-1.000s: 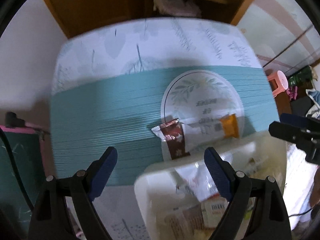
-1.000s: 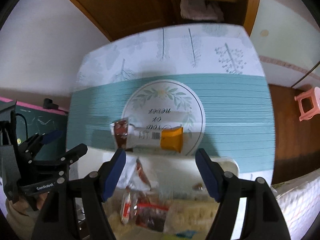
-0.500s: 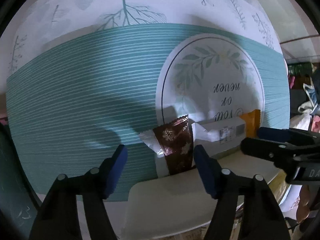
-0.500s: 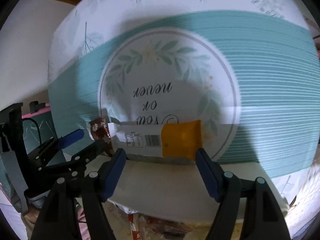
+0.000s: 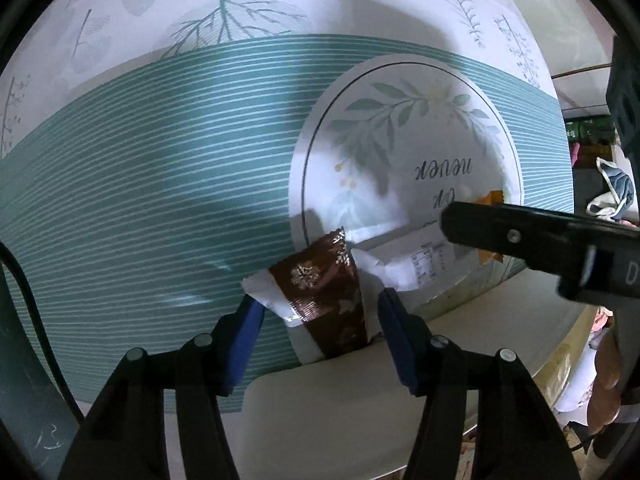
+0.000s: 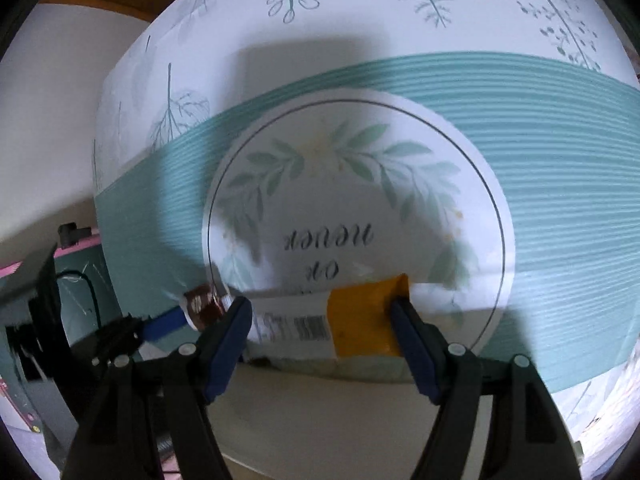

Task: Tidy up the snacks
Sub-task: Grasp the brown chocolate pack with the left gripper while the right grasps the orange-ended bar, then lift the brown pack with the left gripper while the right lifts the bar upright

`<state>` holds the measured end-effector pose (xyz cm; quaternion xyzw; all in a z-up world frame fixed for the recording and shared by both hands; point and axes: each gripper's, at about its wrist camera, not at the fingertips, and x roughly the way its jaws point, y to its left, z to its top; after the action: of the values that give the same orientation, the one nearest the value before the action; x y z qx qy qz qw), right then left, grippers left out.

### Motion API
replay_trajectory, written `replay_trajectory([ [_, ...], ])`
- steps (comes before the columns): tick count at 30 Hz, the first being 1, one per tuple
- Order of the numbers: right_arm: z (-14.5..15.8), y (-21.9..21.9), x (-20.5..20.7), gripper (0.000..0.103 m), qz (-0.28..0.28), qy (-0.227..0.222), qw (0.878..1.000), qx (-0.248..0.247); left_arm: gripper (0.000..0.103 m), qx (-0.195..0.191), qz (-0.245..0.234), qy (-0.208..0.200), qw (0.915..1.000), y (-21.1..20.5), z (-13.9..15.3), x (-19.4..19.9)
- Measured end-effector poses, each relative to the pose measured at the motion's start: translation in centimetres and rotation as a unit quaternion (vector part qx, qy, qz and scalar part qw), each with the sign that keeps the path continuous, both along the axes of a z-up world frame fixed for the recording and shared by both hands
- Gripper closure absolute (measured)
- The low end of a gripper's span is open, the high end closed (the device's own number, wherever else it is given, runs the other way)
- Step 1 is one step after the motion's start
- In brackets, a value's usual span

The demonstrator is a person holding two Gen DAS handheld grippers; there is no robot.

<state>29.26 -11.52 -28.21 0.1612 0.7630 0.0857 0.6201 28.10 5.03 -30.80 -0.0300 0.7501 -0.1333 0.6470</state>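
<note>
Since a second ago both hand-held grippers were lowered to the counter [image 5: 152, 184]: the left hand-held gripper [image 5: 320, 312] is closing around the brown snack packet [image 5: 324, 296], the right hand-held gripper [image 6: 320, 312], jaws wide, straddles the white-and-orange snack packet [image 6: 332, 328]; pickup judged imminent.

Both grippers point steeply downward side by side, the left gripper [image 5: 316, 312] closing, the right gripper [image 6: 320, 316] spread wider.

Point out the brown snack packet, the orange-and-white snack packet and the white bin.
brown snack packet [image 5: 324, 296], left wrist view, its brown band.
orange-and-white snack packet [image 6: 360, 320], right wrist view, orange end.
white bin [image 5: 340, 400], left wrist view, near rim.
</note>
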Motion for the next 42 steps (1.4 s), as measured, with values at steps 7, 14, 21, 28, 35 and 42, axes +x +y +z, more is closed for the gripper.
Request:
replay_trajectory([
  [7,0.4,0.5,0.5,0.029,0.016,-0.045,0.999,-0.005,0.051,-0.007,0.008,-0.015,0.9998,0.6,0.0,0.6],
  [14,0.6,0.9,1.2,0.029,0.028,-0.068,0.997,-0.006,0.070,-0.014,0.003,-0.052,0.9985,1.1,0.9,0.2],
  [21,1.6,-0.4,0.1,0.029,0.009,-0.020,0.999,-0.023,0.074,0.005,0.024,-0.076,0.9968,1.8,2.0,0.3],
  [28,0.0,-1.2,-1.3,0.029,-0.016,0.053,0.998,-0.014,0.074,0.013,0.033,-0.087,0.9956,2.6,2.4,0.1],
  [35,-1.6,-0.6,-1.5,0.029,-0.057,0.091,0.993,0.046,0.075,0.004,0.064,-0.110,0.9919,2.8,3.1,0.5],
  [42,-2.1,-0.4,-1.1,0.024,-0.110,0.080,0.988,0.072,0.075,-0.008,0.084,-0.133,0.9875,3.5,4.8,0.0],
])
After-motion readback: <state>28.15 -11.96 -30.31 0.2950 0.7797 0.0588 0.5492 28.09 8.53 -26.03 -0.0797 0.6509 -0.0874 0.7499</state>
